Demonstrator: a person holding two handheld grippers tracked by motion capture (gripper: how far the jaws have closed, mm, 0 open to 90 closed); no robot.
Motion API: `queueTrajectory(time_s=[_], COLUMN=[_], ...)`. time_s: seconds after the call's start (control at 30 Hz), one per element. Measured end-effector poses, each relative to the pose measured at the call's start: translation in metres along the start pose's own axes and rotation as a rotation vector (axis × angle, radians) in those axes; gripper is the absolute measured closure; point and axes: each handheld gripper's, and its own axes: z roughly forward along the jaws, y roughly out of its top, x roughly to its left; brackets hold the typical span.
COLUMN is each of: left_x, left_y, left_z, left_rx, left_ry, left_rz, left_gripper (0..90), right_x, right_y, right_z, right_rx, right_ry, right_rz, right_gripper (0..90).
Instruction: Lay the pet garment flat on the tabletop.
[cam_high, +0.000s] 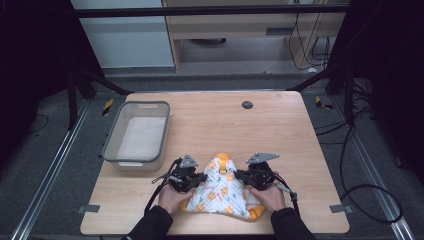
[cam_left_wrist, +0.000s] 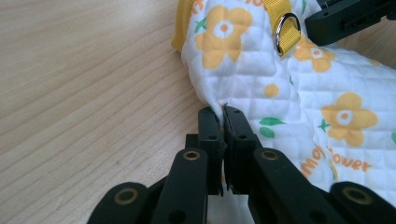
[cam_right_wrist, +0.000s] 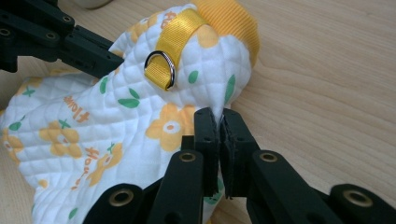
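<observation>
Left tongs and right tongs each pinch an edge of the quilted flowered garment, bunched between them on the desk (probably to lift and spread it).

A light wooden table stands on grey carpeted floor; black frame struts flank it; cables trail at right; a pale wall panel and wooden shelving stand behind.
</observation>
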Motion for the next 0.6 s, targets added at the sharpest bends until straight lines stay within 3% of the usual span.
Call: queueTrajectory(time_s=[0.13,0.33,0.43,0.5,0.6], left_x=[-0.004,-0.012,-0.017,-0.02,-0.02], left_y=[0.002,0.006,0.013,0.02,0.032], left_z=[-0.013,-0.042,-0.057,-0.067,-0.079], left_rx=[-0.04,-0.124,-0.169,-0.195,-0.237], left_ry=[0.005,0.001,0.003,0.013,0.046], left_rz=[0.009,0.022,0.036,0.058,0.072], left_gripper=[87.3,87.7,87.7,87.7,87.7], right_x=[0.003,0.015,0.02,0.026,0.029], right_y=[0.002,0.011,0.015,0.025,0.034], right_z=[-0.01,-0.039,-0.047,-0.06,-0.066], right_rx=[-0.03,-0.121,-0.143,-0.191,-0.223], right_ry=[-0.01,0.0,0.001,-0.006,-0.02], right_rz=[-0.013,-0.067,-0.078,-0.102,-0.115], right_gripper=[87.9,88.6,88.6,88.6,88.5])
